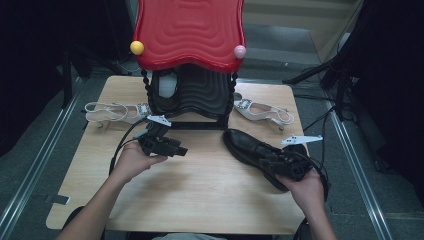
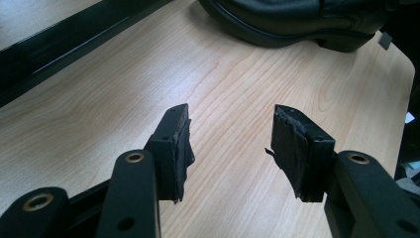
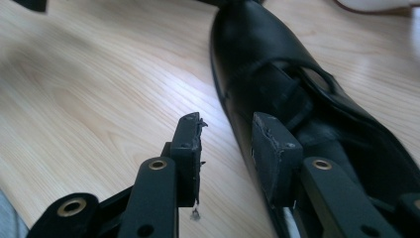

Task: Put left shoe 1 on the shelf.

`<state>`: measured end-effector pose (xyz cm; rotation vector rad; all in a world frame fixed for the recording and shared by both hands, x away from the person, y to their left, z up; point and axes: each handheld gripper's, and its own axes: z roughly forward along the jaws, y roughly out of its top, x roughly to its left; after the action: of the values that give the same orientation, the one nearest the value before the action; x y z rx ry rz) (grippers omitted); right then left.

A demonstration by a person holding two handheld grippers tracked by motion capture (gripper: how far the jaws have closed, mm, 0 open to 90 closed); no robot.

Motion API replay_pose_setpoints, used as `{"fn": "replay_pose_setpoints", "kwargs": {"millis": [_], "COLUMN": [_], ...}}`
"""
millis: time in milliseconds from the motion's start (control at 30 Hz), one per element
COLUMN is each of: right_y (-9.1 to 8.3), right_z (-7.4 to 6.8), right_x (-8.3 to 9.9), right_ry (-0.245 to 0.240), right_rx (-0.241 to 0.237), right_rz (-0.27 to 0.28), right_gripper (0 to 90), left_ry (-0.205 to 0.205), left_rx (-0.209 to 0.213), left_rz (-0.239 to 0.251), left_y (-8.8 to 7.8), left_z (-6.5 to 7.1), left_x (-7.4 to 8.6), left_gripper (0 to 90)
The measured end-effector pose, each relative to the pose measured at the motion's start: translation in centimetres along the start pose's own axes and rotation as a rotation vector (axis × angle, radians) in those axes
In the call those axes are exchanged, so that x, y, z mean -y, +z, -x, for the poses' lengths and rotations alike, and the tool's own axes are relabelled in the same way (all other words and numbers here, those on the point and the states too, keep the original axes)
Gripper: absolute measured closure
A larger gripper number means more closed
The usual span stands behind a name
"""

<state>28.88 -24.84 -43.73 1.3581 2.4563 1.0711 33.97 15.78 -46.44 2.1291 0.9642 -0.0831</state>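
Shoe: glossy black leather shoe (image 1: 250, 148) lies on your light wooden tabletop (image 1: 200, 185), long axis toe-away | right tongs (image 3: 225, 136) spread astride its near sidewall, not pinching | left tongs (image 2: 230, 131) spread, empty, farther.

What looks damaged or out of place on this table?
The black pads on the left gripper are torn and frayed at their edges. The right gripper pads look chipped too. The black shoe lies alone, while two pale sandals flank the red shoe rack.
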Motion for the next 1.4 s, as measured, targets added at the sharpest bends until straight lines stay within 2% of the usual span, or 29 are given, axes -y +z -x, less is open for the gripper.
{"fn": "replay_pose_setpoints", "kwargs": {"millis": [267, 400, 533, 667, 900, 967, 1033, 1100, 1300, 1400], "right_y": [-0.7, -0.1, 0.7, 0.4, -1.1, -0.7, 0.2, 1.1, 3.3, 4.0], "right_z": [0.8, 1.3, 1.6, 1.6, 2.5, 2.8, 3.0, 2.7, 2.4, 2.6], "right_x": [0.8, 1.0, 0.6, 0.5, 0.8, 0.8, 0.7, 0.3, -0.6, -0.8], "right_ry": [0.008, 0.002, -0.006, -0.002, 0.021, 0.023, 0.023, 0.003, 0.006, 0.03], "right_rx": [0.028, 0.043, 0.028, 0.013, 0.029, 0.036, 0.02, 0.018, -0.001, -0.044], "right_rz": [-0.026, -0.071, -0.094, -0.081, -0.054, -0.077, -0.112, -0.134, -0.176, -0.18], "right_gripper": [65.5, 65.2, 67.8, 68.1, 66.2, 63.3, 62.9, 64.1, 70.0, 77.9], "left_ry": [-0.003, 0.005, 0.0, -0.004, -0.011, -0.01, -0.013, -0.01, -0.014, -0.007], "left_rx": [-0.002, -0.007, -0.013, -0.019, -0.023, -0.027, -0.028, -0.025, -0.025, -0.025], "left_rz": [0.007, 0.01, 0.017, 0.017, 0.02, 0.019, 0.019, 0.023, 0.02, 0.019], "left_y": [0.1, 0.0, -0.2, -0.3, -0.4, -0.3, -0.3, -0.4, -0.3, -0.1], "left_z": [-0.2, -0.1, -0.1, -0.3, -0.3, -0.2, -0.2, -0.2, -0.3, -0.2], "left_x": [-0.1, -0.1, 0.1, 0.5, 0.8, 0.8, 0.8, 0.9, 1.0, 1.0], "left_gripper": [49.8, 49.7, 49.7, 49.7, 49.8, 49.7, 49.7, 49.7, 50.4, 51.8]}}
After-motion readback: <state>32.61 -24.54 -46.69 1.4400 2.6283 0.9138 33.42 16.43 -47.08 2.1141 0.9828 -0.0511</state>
